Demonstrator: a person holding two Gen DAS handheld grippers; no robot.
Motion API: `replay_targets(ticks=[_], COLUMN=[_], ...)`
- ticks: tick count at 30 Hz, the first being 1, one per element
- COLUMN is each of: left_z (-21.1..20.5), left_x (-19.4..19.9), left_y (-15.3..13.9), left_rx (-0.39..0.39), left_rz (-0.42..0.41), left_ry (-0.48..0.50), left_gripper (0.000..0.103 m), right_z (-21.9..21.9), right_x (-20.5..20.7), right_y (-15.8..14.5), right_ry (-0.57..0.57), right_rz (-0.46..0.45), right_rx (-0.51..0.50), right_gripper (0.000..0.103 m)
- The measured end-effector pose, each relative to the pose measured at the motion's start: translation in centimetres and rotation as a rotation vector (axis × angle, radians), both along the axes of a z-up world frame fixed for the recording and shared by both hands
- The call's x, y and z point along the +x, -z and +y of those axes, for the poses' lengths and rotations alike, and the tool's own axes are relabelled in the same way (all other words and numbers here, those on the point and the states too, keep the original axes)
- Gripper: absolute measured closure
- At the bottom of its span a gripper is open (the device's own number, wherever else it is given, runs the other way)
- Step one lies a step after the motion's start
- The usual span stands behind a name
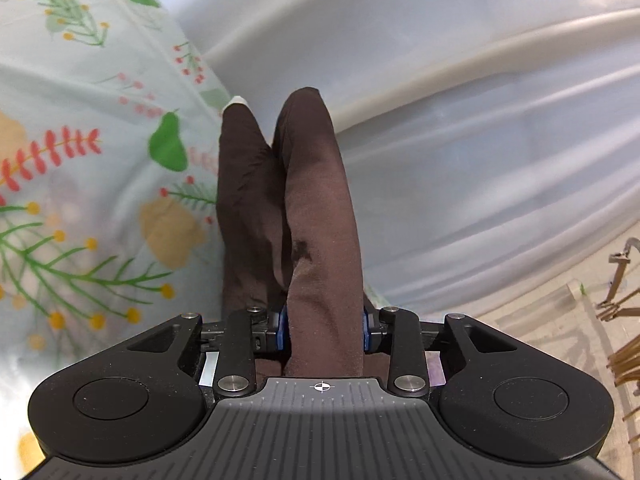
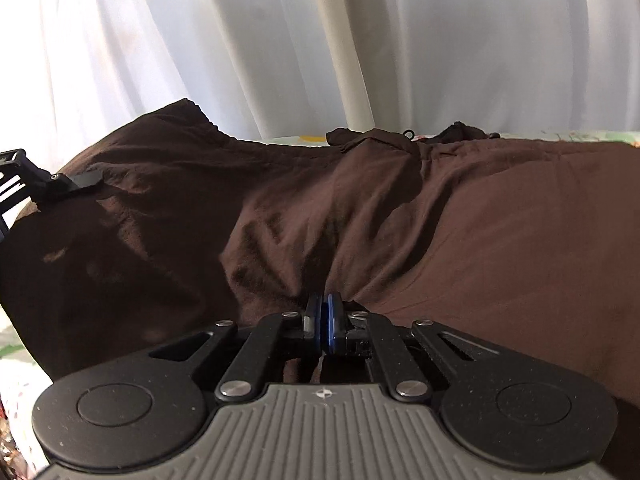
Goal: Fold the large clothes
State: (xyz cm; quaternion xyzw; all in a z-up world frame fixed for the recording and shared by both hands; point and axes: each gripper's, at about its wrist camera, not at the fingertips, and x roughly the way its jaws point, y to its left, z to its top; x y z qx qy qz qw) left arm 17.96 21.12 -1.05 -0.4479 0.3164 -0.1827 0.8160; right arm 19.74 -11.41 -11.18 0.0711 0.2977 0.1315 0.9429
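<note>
A large dark brown garment [image 2: 280,208] lies spread over a floral sheet. In the right wrist view my right gripper [image 2: 325,320] is shut on a fold of the garment at its near edge, the blue pads pressed together. In the left wrist view my left gripper [image 1: 325,330] is shut on a thick bunched fold of the same brown garment [image 1: 304,184], which stands up in two ridges ahead of the jaws. The left gripper also shows at the left edge of the right wrist view [image 2: 86,179], at the garment's raised corner.
A pale floral sheet [image 1: 80,160] covers the surface at left. White curtains [image 2: 280,40] hang behind, with a pale vertical post [image 2: 344,40]. A tiled floor and a wicker-like object [image 1: 624,312] lie at the right of the left wrist view.
</note>
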Motion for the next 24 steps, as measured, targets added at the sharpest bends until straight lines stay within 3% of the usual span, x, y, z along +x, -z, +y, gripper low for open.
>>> replay_targets(ticks=[8,13,18,20,23,24], left_z=[-6.8,-11.0,-13.8,-14.3,-15.4,-15.7], left_x=[2.6,3.9,4.1,3.8,3.2,3.1], left_y=[-1.6,0.3,1.8,1.7,1.4,1.4], left_rx=[0.023,-0.006,0.01,0.05,0.126,0.145], left_rz=[-0.125,-0.13,-0.116,-0.135,-0.162,-0.169], left_ry=[0.202,0.329,0.362,0.377,0.4,0.403], left_gripper=[0.063,0.057,0.056,0.053,0.051,0.05], right_z=[-1.7,-3.3,-6.4,-8.1,-10.9,-11.8], right_x=[-0.4,-0.8,-1.7,-2.1,-2.2,-2.1], right_y=[0.5,0.4,-0.5,-1.2,-2.8,-3.4], right_ry=[-0.02,-0.058,-0.039,-0.004,0.059,0.065], right_rz=[0.003,0.02,0.047,0.053,0.041,0.034], right_rx=[0.137,0.244,0.366,0.415,0.508,0.55], right_gripper=[0.103,0.103,0.103,0.098,0.083,0.073])
